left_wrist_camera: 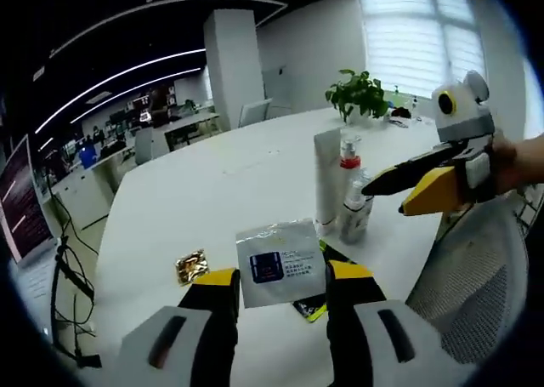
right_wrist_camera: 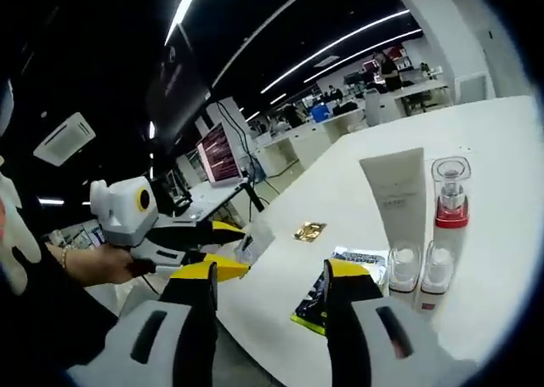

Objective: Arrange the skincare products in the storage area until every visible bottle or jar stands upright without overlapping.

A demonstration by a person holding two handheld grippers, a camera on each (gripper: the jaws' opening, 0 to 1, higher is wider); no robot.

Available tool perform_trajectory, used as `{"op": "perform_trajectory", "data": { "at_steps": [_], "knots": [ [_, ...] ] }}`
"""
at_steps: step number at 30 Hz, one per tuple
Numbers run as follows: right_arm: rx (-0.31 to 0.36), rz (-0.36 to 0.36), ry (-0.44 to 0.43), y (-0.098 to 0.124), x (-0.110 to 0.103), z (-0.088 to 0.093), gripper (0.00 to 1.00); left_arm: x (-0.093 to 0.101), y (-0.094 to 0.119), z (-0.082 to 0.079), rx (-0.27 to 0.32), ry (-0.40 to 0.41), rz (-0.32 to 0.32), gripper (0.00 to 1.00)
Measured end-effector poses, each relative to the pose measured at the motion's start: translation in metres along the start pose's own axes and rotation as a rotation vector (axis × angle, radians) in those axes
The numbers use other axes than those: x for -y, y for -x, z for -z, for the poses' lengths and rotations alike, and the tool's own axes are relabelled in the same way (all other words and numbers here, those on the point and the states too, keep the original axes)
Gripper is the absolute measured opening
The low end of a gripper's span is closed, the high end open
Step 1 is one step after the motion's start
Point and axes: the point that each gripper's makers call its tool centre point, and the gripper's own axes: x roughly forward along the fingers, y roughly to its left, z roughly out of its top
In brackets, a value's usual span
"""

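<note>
My left gripper point(left_wrist_camera: 282, 275) holds a white sachet point(left_wrist_camera: 280, 255) by its edges above the white table point(left_wrist_camera: 212, 191). In the right gripper view that left gripper point(right_wrist_camera: 238, 247) hovers off the table's near edge with the sachet point(right_wrist_camera: 257, 238) at its tips. An upright white tube point(left_wrist_camera: 327, 179), a red-collared pump bottle point(left_wrist_camera: 349, 159) and a small clear bottle point(left_wrist_camera: 355, 213) stand together. My right gripper point(left_wrist_camera: 387, 197) reaches in beside them. In its own view the right gripper point(right_wrist_camera: 274, 272) is open with nothing between its fingers. Ahead stand the tube point(right_wrist_camera: 397, 196), pump bottle point(right_wrist_camera: 450, 191) and two small bottles point(right_wrist_camera: 404, 268).
A gold sachet point(left_wrist_camera: 191, 266) lies flat on the table, and a dark and yellow packet point(left_wrist_camera: 313, 308) lies partly under the held sachet. A potted plant point(left_wrist_camera: 357, 93) stands at the far end. A mesh chair point(left_wrist_camera: 476, 285) sits at the table's right edge. Desks and monitors fill the background.
</note>
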Motion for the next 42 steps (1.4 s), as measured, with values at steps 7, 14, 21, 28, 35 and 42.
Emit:
{"op": "perform_trajectory", "data": {
  "at_steps": [7,14,21,28,35,42],
  "knots": [
    [0.007,-0.013,-0.043,-0.013,-0.004,0.002,0.41,0.011,0.001,-0.01,0.014,-0.094,0.027,0.4],
    [0.015,-0.035,-0.12,-0.023,-0.006,0.003,0.29,0.015,0.002,-0.014,0.015,-0.124,0.046,0.4],
    [0.028,-0.059,-0.188,-0.028,-0.005,0.003,0.13,0.019,0.001,-0.013,0.007,-0.115,0.065,0.4],
    [0.058,-0.075,-0.246,-0.022,-0.007,-0.001,0.01,0.021,-0.004,-0.01,0.007,-0.094,0.088,0.4],
    [0.053,-0.056,-0.259,-0.013,-0.001,-0.001,0.01,0.033,-0.002,-0.011,0.062,0.129,0.227,0.51],
    [0.056,-0.084,-0.25,-0.006,-0.004,-0.008,0.01,0.036,0.009,-0.005,0.067,0.414,0.404,0.5]
  ]
}}
